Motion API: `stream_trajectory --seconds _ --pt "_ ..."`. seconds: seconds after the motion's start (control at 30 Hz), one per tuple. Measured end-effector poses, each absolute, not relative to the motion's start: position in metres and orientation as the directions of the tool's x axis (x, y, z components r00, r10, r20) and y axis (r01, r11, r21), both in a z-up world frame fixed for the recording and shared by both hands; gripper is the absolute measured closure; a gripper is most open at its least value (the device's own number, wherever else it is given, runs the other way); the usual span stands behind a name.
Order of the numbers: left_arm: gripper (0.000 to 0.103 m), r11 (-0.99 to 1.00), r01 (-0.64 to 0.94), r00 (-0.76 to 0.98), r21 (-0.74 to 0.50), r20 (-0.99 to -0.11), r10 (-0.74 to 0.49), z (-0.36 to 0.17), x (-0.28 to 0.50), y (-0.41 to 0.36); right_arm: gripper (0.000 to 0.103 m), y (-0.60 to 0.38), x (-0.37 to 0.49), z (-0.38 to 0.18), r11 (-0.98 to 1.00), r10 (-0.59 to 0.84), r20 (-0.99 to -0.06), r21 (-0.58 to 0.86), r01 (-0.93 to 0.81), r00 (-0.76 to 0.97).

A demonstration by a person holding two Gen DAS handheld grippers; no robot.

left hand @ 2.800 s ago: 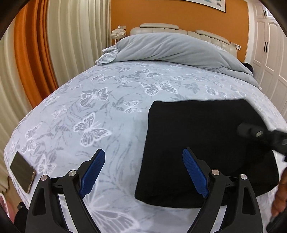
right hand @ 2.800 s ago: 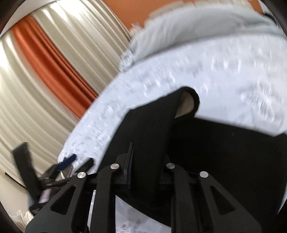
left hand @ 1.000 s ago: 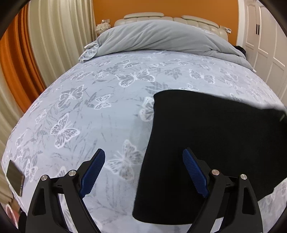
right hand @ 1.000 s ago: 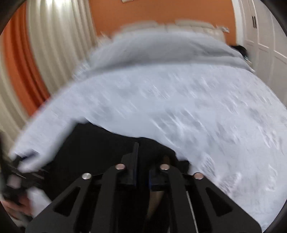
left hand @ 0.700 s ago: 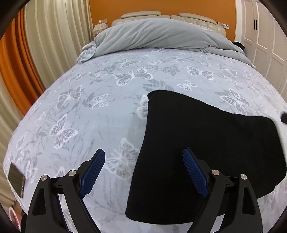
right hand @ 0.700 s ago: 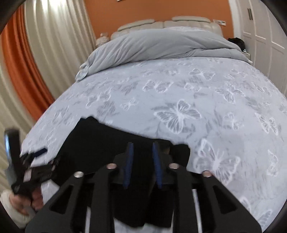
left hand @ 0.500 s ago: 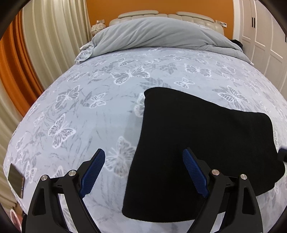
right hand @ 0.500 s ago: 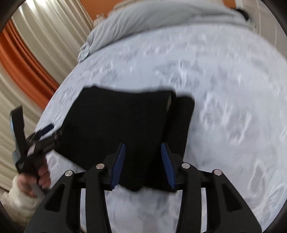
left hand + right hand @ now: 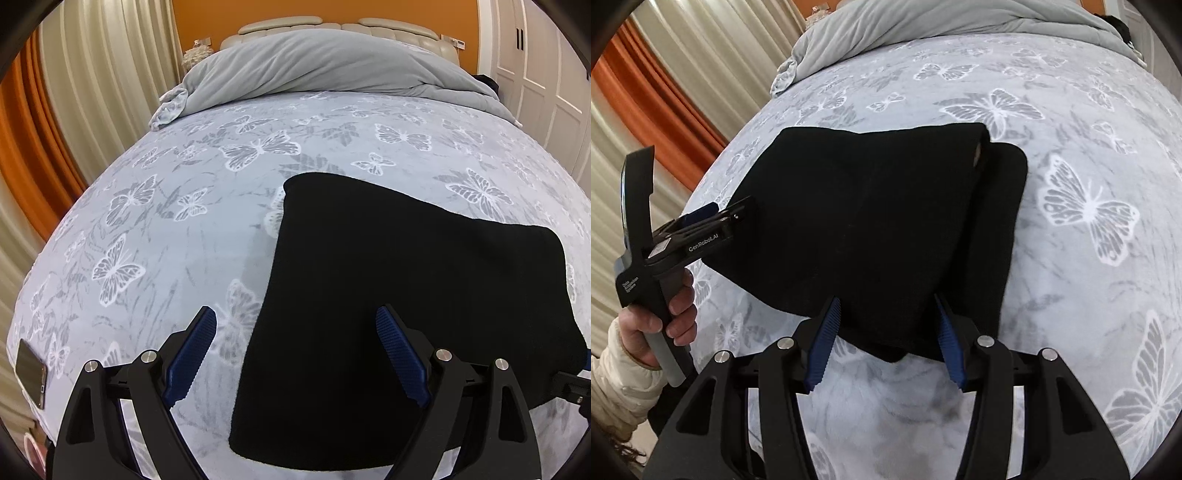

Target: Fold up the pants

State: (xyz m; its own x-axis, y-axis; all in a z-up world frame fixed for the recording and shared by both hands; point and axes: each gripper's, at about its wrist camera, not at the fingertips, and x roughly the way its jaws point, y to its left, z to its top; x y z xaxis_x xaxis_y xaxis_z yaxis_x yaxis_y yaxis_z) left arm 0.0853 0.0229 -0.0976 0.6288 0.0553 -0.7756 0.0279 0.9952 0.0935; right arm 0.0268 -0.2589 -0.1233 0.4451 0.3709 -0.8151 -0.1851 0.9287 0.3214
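Butterfly-print bed (image 9: 184,240) carries the folded black pants (image 9: 886,221), long axis running left to right across both jaw lines. Right gripper (image 9: 884,343) hangs spread over the near edge, nothing held; left gripper (image 9: 295,350) spread too, straddling the left edge. Layers beneath are hidden.

Both wrist views face the headboard, close above the bed (image 9: 184,229), sharing the pants (image 9: 406,295).

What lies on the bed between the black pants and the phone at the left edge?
In the left wrist view, only bare butterfly-print bedsheet lies between the pants and the phone; nothing else rests there.
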Motion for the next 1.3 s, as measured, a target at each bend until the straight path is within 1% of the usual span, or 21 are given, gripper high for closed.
stream_trajectory --seconds 0.17,0.23,0.3,0.33,0.4,0.43,0.5,0.6,0.67,0.73,0.83,0.87,0.9,0.93,0.97,1.07,1.1,1.13,1.17,1.27,1.3 --pt "0.017 0.995 0.033 0.628 0.091 -0.777 0.050 -0.098 0.084 0.022 0.085 -0.253 0.030 -0.122 0.938 0.344 -0.818 0.275 -0.211 0.461" --pt "0.017 0.996 0.033 0.632 0.088 -0.774 0.048 -0.097 0.084 0.023 0.088 -0.252 0.024 -0.098 0.948 0.313 -0.775 0.225 -0.223 0.549" --pt "0.017 0.996 0.033 0.637 0.081 -0.770 0.042 -0.095 0.082 0.024 0.088 -0.251 0.015 -0.073 0.956 0.283 -0.726 0.159 -0.247 0.627" --pt "0.017 0.996 0.037 0.639 0.079 -0.768 0.038 -0.095 0.081 0.024 0.087 -0.252 0.015 -0.073 0.960 0.258 -0.733 0.121 -0.252 0.630" --pt "0.017 0.994 0.046 0.642 0.096 -0.766 0.044 -0.098 0.080 0.023 0.081 -0.261 0.028 -0.105 0.971 0.185 -0.829 0.071 -0.229 0.528" --pt "0.015 0.993 0.051 0.634 0.109 -0.772 0.052 -0.103 0.080 0.022 0.080 -0.272 0.033 -0.122 0.977 0.185 -0.855 0.107 -0.183 0.485" --pt "0.015 0.992 0.069 0.613 0.109 -0.789 0.044 -0.110 0.081 0.021 0.080 -0.285 0.031 -0.113 0.967 0.253 -0.823 0.210 -0.142 0.508" --pt "0.016 0.992 0.067 0.643 0.104 -0.765 0.037 -0.099 0.074 0.025 0.074 -0.290 0.019 -0.074 0.969 0.245 -0.729 0.205 -0.137 0.639" --pt "0.016 0.995 0.069 0.658 0.066 -0.753 0.005 -0.088 0.072 0.030 0.073 -0.294 0.027 -0.065 0.969 0.231 -0.700 0.224 -0.100 0.675" --pt "0.016 0.997 0.068 0.659 0.044 -0.752 -0.012 -0.083 0.074 0.033 0.071 -0.302 0.047 -0.070 0.952 0.266 -0.702 0.300 -0.063 0.661" --pt "0.016 0.998 0.041 0.608 0.043 -0.794 0.009 -0.094 0.087 0.037 0.051 -0.303 0.086 -0.103 0.928 0.306 -0.766 0.372 0.001 0.566" --pt "0.016 0.999 0.033 0.597 0.035 -0.802 0.009 -0.096 0.089 0.039 0.058 -0.302 0.098 -0.114 0.927 0.312 -0.783 0.375 0.007 0.538" --pt "0.016 0.999 0.026 0.591 0.019 -0.807 0.000 -0.098 0.090 0.042 0.069 -0.297 0.110 -0.122 0.931 0.314 -0.790 0.365 -0.007 0.527" --pt "0.016 1.000 0.025 0.592 0.009 -0.806 -0.007 -0.097 0.090 0.044 0.086 -0.294 0.114 -0.122 0.935 0.301 -0.791 0.354 -0.002 0.533" --pt "0.016 1.000 0.024 0.604 0.002 -0.797 -0.013 -0.093 0.089 0.048 0.090 -0.289 0.116 -0.110 0.928 0.314 -0.764 0.373 -0.011 0.564" --pt "0.016 0.999 0.034 0.622 -0.007 -0.783 -0.027 -0.087 0.089 0.057 0.091 -0.275 0.111 -0.078 0.926 0.349 -0.691 0.359 -0.117 0.633" --pt "0.016 0.999 0.034 0.614 -0.011 -0.789 -0.029 -0.087 0.090 0.062 0.086 -0.274 0.112 -0.075 0.935 0.334 -0.699 0.330 -0.129 0.632" --pt "0.016 0.999 0.031 0.606 -0.015 -0.795 -0.031 -0.089 0.092 0.065 0.074 -0.284 0.112 -0.078 0.948 0.291 -0.713 0.307 -0.090 0.638" --pt "0.016 0.999 0.026 0.589 -0.021 -0.807 -0.033 -0.093 0.093 0.069 0.072 -0.291 0.111 -0.081 0.953 0.263 -0.718 0.299 -0.056 0.645" --pt "0.015 0.999 0.019 0.555 -0.049 -0.830 -0.051 -0.100 0.094 0.078 0.072 -0.322 0.104 -0.094 0.946 0.230 -0.759 0.322 0.044 0.609" --pt "0.015 0.999 0.020 0.555 -0.047 -0.830 -0.050 -0.100 0.093 0.078 0.072 -0.328 0.099 -0.098 0.954 0.201 -0.775 0.293 0.058 0.600"
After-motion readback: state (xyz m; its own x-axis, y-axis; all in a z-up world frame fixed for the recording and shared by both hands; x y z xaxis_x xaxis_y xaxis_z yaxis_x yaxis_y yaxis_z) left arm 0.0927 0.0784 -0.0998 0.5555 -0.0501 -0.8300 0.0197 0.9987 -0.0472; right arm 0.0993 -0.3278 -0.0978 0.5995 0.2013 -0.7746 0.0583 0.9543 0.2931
